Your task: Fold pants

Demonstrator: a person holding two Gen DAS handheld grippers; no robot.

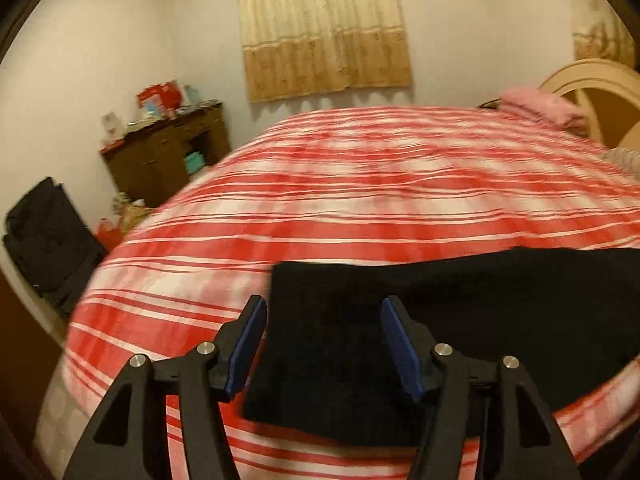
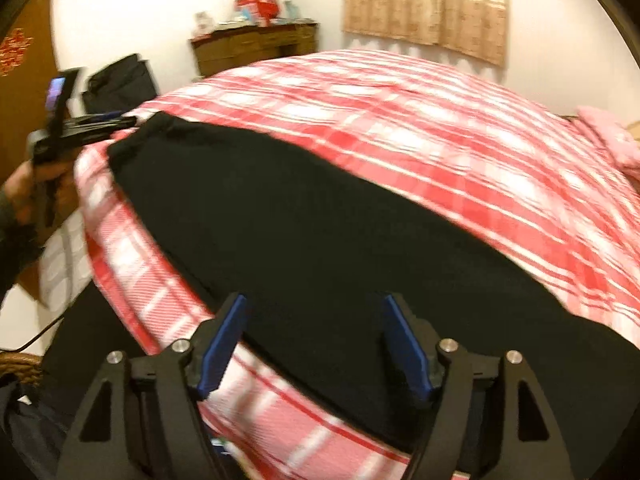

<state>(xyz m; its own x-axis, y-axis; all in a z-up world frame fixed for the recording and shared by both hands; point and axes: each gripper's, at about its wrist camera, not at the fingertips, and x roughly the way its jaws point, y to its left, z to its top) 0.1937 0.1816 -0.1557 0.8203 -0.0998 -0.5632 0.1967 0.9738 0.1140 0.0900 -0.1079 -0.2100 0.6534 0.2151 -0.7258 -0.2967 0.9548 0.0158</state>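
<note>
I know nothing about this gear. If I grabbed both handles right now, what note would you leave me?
Left gripper: open, holding nothing, poised over one end of the black pants.
Right gripper: open, holding nothing, over the pants' other end.
The pants lie stretched out along the near edge of the red plaid bed, roughly flat.
Done: pants laid out; whether a first fold was made cannot be told.
Left: grip the cloth and fold it.

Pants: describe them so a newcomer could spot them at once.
Find the bed with the red-and-white plaid cover. The pants lie flat along its near edge, under both open claws. They are the only plain black cloth on the bed; the pink bedding sits far off.
</note>
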